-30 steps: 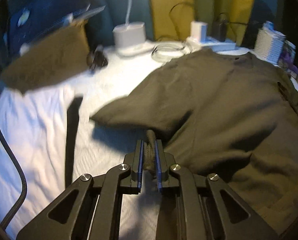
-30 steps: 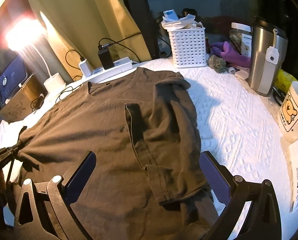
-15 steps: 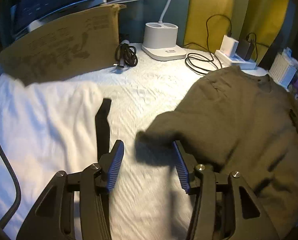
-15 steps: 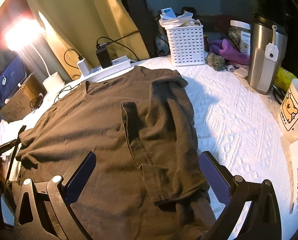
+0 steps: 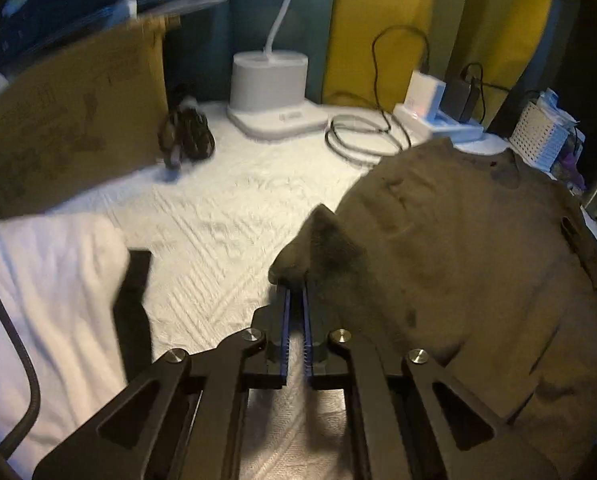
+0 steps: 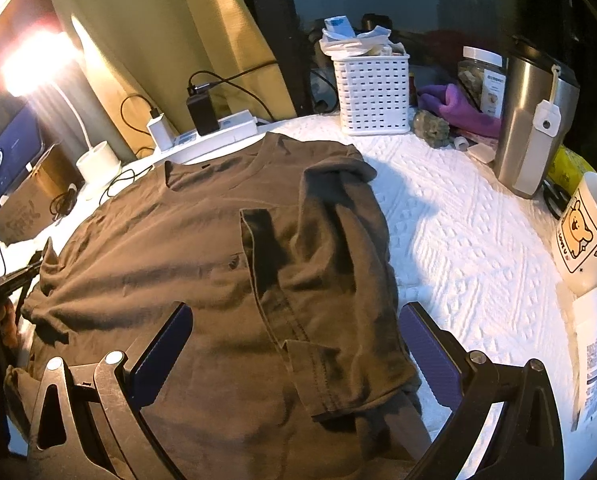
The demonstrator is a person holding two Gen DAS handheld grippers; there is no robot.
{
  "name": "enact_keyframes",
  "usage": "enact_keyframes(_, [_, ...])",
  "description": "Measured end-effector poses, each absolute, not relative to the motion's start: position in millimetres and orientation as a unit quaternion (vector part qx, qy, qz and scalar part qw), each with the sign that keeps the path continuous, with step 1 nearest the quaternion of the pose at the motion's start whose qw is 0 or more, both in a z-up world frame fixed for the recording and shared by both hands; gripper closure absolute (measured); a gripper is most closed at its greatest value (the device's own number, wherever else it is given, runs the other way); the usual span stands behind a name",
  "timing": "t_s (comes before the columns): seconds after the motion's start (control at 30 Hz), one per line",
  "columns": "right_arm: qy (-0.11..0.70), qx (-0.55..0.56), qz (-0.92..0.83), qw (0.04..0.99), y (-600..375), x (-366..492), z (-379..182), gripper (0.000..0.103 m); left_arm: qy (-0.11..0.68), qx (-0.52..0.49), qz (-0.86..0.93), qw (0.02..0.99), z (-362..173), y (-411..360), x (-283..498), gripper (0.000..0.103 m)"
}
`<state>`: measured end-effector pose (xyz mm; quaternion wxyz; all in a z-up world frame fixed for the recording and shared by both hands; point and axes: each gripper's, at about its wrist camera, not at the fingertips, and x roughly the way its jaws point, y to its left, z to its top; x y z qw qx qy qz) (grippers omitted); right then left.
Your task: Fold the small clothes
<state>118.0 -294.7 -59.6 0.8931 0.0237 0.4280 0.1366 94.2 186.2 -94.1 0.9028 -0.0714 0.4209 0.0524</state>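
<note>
Now my left hand-held gripper point(image 5: 294, 300) is clenched on the sleeve tip point(image 5: 318, 248) of the brown T-shirt point(image 6: 202, 248), and the cloth stands up in a small peak above the two blue pads. My right hand-held gripper point(image 6: 294, 344) is released, with its jaws wide apart, and it hovers over the lower half of the shirt without touching anything that I can see.

The T-shirt lies on its back on the counter point(image 6: 470, 248), neck toward the power strip point(image 6: 214, 132). Its right side is already turned over onto the middle; the left side is not yet folded. I judge the cloth to be light, soft and limp, so it will sag and wrinkle when lifted by one point. I think a hold on the hem or a seam is better, because there the fabric is thicker and slips less.

The counter wears a white quilted cover, which probably gives some friction. Beyond the shirt's neck stand a white basket point(image 6: 372, 96), a lamp base point(image 5: 270, 88) and yellow curtains. To the right of the shirt are a steel tumbler point(image 6: 534, 128) and a bear mug point(image 6: 586, 236). To its left leans a cardboard box point(image 5: 70, 120).
</note>
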Motion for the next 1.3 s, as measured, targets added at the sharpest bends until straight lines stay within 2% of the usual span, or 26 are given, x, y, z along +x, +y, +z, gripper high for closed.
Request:
enact_keyframes(0.37, [0.417, 0.031, 0.146, 0.896, -299, 111, -57, 0.0, 0.377, -0.062, 0.085, 0.92, -32, 180, 67, 0.101])
enact_keyframes(0.67, [0.406, 0.053, 0.143, 0.901, -320, 100, -56, 0.0, 0.379, -0.021, 0.02, 0.925, -7, 116, 79, 0.101])
enact_keyframes(0.8, [0.403, 0.064, 0.139, 0.902, -333, 96, -57, 0.0, 0.39, -0.003, -0.007, 0.921, -10, 84, 94, 0.101])
enact_keyframes(1.1, [0.401, 0.083, 0.125, 0.904, -358, 87, -59, 0.0, 0.477, -0.006, -0.055, 0.877, -65, 39, 120, 0.098])
enact_keyframes(1.17, [0.399, 0.084, 0.124, 0.905, -360, 85, -59, 0.0, 0.47, -0.014, -0.067, 0.88, -56, 42, 108, 0.09])
enact_keyframes(1.23, [0.4, 0.083, 0.124, 0.904, -360, 85, -59, 0.0, 0.46, -0.016, -0.063, 0.885, -45, 52, 94, 0.055])
enact_keyframes(1.3, [0.401, 0.081, 0.124, 0.904, -359, 85, -60, 0.0, 0.449, -0.026, -0.049, 0.892, -36, 68, 80, 0.044])
